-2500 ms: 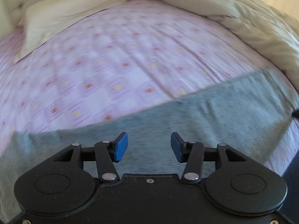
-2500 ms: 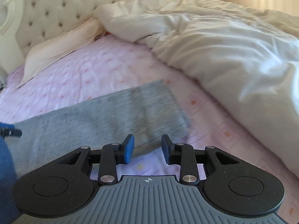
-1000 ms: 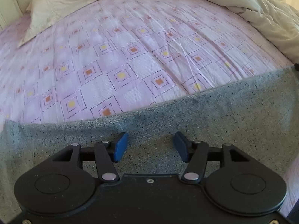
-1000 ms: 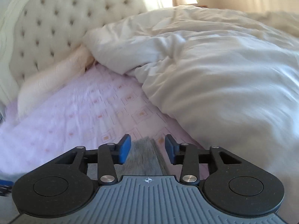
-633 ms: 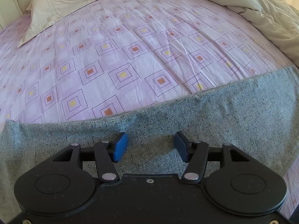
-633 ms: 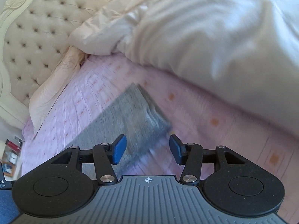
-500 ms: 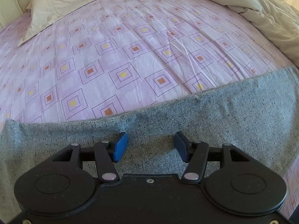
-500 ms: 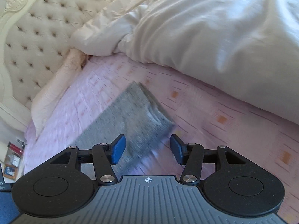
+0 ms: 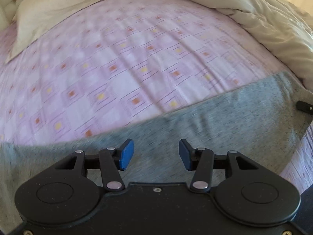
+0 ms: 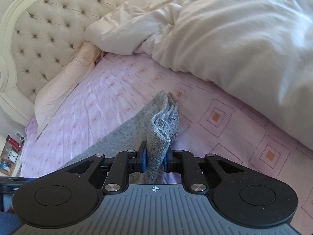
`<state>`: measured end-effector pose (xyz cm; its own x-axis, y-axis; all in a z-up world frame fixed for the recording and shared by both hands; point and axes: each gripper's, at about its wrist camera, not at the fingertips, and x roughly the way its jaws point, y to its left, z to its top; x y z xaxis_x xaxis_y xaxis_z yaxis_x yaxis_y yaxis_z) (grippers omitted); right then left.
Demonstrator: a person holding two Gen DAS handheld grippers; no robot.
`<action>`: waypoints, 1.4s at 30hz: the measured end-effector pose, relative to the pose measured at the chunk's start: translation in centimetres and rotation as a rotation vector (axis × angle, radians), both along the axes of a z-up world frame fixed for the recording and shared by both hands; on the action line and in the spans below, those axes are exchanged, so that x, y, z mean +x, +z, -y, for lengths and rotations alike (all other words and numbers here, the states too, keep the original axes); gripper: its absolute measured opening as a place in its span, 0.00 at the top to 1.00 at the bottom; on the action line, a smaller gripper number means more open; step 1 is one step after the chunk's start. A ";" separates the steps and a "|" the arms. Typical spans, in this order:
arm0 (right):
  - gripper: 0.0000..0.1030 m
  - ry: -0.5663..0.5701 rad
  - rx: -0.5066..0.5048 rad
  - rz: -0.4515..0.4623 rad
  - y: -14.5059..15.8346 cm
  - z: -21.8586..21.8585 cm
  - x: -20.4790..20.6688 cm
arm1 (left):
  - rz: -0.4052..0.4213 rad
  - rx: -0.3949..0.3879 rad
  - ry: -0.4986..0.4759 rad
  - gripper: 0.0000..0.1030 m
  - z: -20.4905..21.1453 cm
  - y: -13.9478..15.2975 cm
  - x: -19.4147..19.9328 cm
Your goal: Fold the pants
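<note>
pants [image 9: 225, 121] lie in a long grey band across the near edge of the bed, on the pink patterned sheet [image 9: 117, 68], under the left gripper [image 9: 154, 153]. beyond the band's far edge the sheet runs bare up to the pillow [image 9: 50, 9] at the far left and the white duvet [image 10: 234, 39] heaped along the right side, with the tufted headboard [image 10: 39, 29] behind. half a second ago the right gripper [image 10: 154, 159] was spread wide above the flat end of the cloth; now its blue pads are pressed together on that end, and the fabric bunches up in folds between the fingers, lifted off the sheet. the left gripper was low over the cloth and now views it from farther back, blurred; its fingers stand wide apart, holding nothing.
</note>
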<state>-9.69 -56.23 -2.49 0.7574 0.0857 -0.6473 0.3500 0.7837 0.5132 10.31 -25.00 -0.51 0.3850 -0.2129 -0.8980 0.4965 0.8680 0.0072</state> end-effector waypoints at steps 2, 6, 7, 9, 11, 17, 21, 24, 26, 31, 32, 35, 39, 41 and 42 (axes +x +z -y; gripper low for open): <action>0.85 0.007 -0.003 0.007 0.5 -0.1 0.0 | 0.009 0.032 -0.022 0.46 1.3 -0.4 0.2; 0.85 0.034 -0.025 0.012 1.8 -0.7 0.5 | -0.015 0.112 -0.021 0.43 3.1 -2.5 1.4; 0.85 0.043 -0.031 0.013 2.2 -1.0 0.7 | -0.007 0.109 -0.006 0.42 3.2 -2.6 1.7; 0.85 0.062 -0.041 0.015 3.1 -1.5 1.2 | -0.022 0.101 0.006 0.42 3.3 -2.4 2.3; 0.85 0.083 -0.053 0.021 4.2 -2.2 1.7 | -0.040 0.084 0.021 0.43 3.0 -2.0 2.7; 0.85 0.180 -0.102 0.053 7.7 -5.2 3.7 | -0.078 0.010 -0.019 0.46 0.6 -0.3 0.3; 0.85 0.241 -0.125 0.069 9.6 -7.5 5.0 | -0.162 -0.058 -0.104 0.46 -0.3 -0.6 -2.1; 0.85 0.277 -0.134 0.080 11.0 -9.6 5.9 | -0.189 -0.019 -0.133 0.46 -0.1 -2.1 -3.6; 0.85 0.302 -0.138 0.090 12.0 -11.2 6.2 | -0.146 0.001 -0.156 0.46 0.1 -2.5 -4.5; 0.85 0.397 -0.164 0.103 14.2 -16.6 7.2 | -0.085 -0.038 -0.029 0.47 -3.5 0.0 -4.4; 0.85 0.418 -0.167 0.105 14.5 -17.8 7.4 | -0.078 -0.057 0.006 0.47 -4.9 0.6 -4.2; 0.85 0.478 -0.172 0.105 15.0 -21.8 8.3 | -0.051 -0.091 0.123 0.47 -10.1 2.4 -3.6; 0.85 0.558 -0.197 0.061 13.9 -27.8 9.6 | -0.011 -0.079 0.253 0.47 -17.6 3.7 -3.8; 0.85 0.602 -0.212 0.019 12.4 -31.1 10.2 | -0.002 -0.065 0.300 0.47 -20.7 3.7 -4.0; 0.85 0.620 -0.219 -0.002 11.6 -32.5 10.5 | -0.002 -0.057 0.325 0.48 -22.6 3.6 -4.1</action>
